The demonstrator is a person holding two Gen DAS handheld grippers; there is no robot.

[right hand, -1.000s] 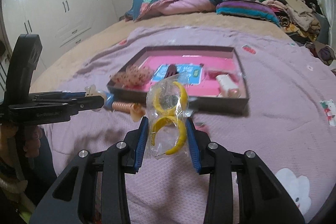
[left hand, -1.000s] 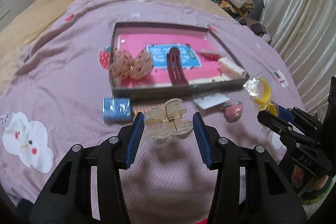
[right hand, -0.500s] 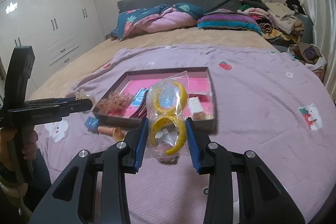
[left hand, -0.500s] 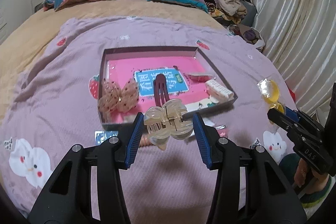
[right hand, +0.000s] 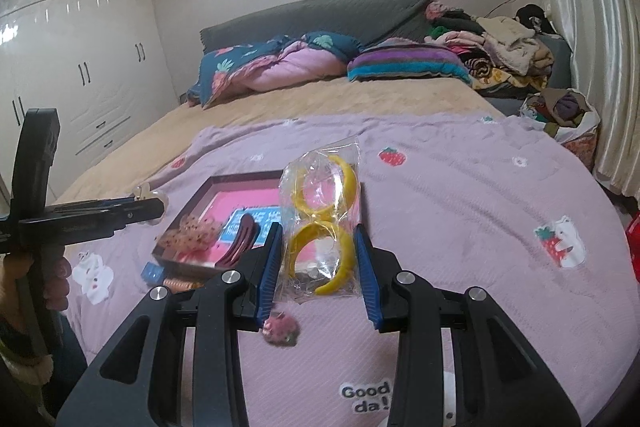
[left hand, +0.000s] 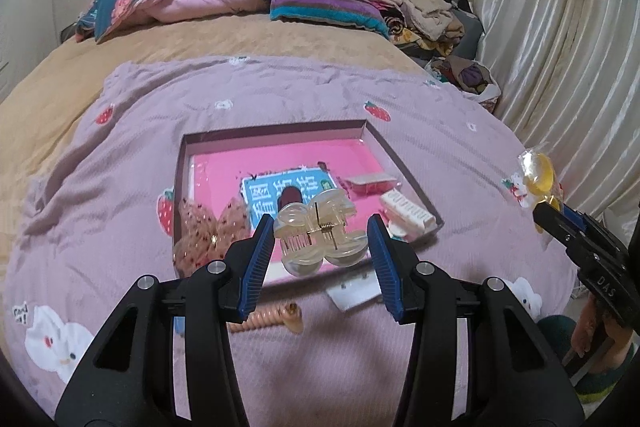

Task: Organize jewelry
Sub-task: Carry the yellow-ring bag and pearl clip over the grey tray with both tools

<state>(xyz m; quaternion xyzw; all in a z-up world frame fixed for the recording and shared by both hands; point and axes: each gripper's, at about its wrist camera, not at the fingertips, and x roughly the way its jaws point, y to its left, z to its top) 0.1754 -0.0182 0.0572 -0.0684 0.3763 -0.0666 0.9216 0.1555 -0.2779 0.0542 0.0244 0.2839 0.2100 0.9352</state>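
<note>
While both tools hang above the purple blanket (left hand: pixel 100 195) on the bed, the left tongs (left hand: pixel 320 243) are clamped on a clear hair claw (left hand: pixel 318 235), its blue pads pressing the claw from either side, held in the air just short of the near edge of the shallow box (left hand: pixel 404 167). The right tongs (right hand: pixel 316 259) are clamped on a clear bag with two yellow bangles (right hand: pixel 322 223), lifted above the blanket to the right of the box (right hand: pixel 208 187). Inside the box, on its pink floor, lie a spotted fabric bow (left hand: pixel 208 231) at the near left corner, a dark red hair clip (right hand: pixel 240 239) in the middle over a blue card (left hand: pixel 288 191), and a white comb-like clip (left hand: pixel 408 213) by the right wall. Just outside the box's near wall, on the blanket, rest a coiled peach hair tie (left hand: pixel 266 319), a white card (left hand: pixel 354 291) and a small pink fuzzy ball (right hand: pixel 280 329).
</note>
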